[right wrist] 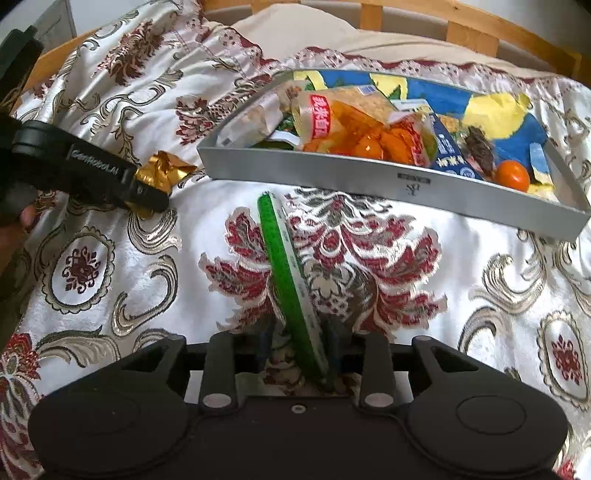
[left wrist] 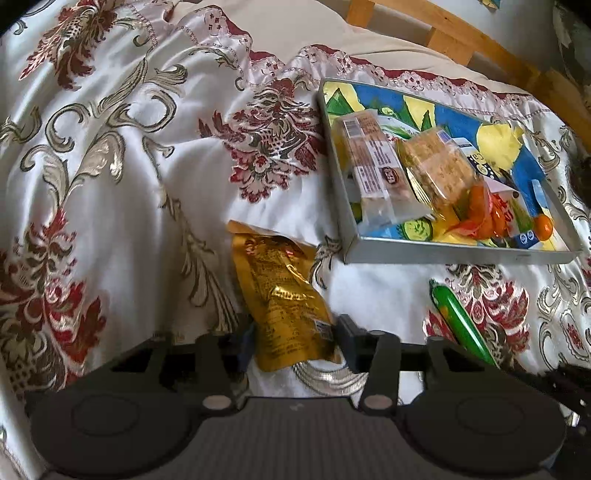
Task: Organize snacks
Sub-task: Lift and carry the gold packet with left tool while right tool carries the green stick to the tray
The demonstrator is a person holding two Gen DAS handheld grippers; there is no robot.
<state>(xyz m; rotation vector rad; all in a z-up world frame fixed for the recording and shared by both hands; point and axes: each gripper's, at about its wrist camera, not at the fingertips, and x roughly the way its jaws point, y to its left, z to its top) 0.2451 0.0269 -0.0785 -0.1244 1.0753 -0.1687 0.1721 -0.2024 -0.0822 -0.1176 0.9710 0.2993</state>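
A gold snack packet (left wrist: 284, 295) lies on the patterned bedspread, its near end between the fingers of my left gripper (left wrist: 295, 343), which is shut on it. The packet also shows in the right wrist view (right wrist: 162, 171), held by the left gripper (right wrist: 147, 192). A long green snack stick (right wrist: 288, 288) lies on the bedspread with its near end between the fingers of my right gripper (right wrist: 299, 350), which is shut on it. The stick also shows in the left wrist view (left wrist: 461, 321). A grey-rimmed tray (right wrist: 332, 173) with a colourful base holds several snack packets and an orange.
The tray (left wrist: 443, 254) sits to the right on the bed. A wooden bed frame (right wrist: 480, 33) runs along the far edge. The floral bedspread (left wrist: 110, 184) spreads wide to the left, wrinkled.
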